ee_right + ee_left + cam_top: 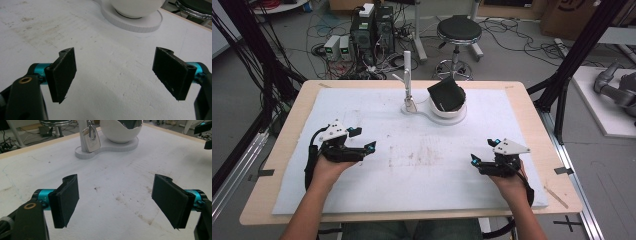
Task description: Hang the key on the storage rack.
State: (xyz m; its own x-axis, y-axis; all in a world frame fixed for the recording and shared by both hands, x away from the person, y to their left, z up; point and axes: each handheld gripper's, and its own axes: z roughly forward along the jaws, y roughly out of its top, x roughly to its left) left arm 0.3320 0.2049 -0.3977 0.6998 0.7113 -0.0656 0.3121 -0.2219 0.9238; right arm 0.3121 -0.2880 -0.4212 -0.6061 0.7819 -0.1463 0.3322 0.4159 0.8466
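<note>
A white stand [432,111] sits at the far middle of the white mat, with an upright post [407,75] and a white bowl [447,106] holding something black [446,94]. A pale key fob [91,141] hangs against the post; the bowl [121,131] is beside it. My left gripper [367,141] rests at the left of the mat, open, nothing between its pads [65,200]. My right gripper [477,161] rests at the right, open too, its pads [62,72] empty, facing the stand's base [132,21].
The white mat [412,165] covers a wooden table [292,125] and is scuffed with brown stains at its middle. Behind the table stand a black stool [458,35], computer boxes [371,30] and loose cables. Black frame posts [572,55] flank the table.
</note>
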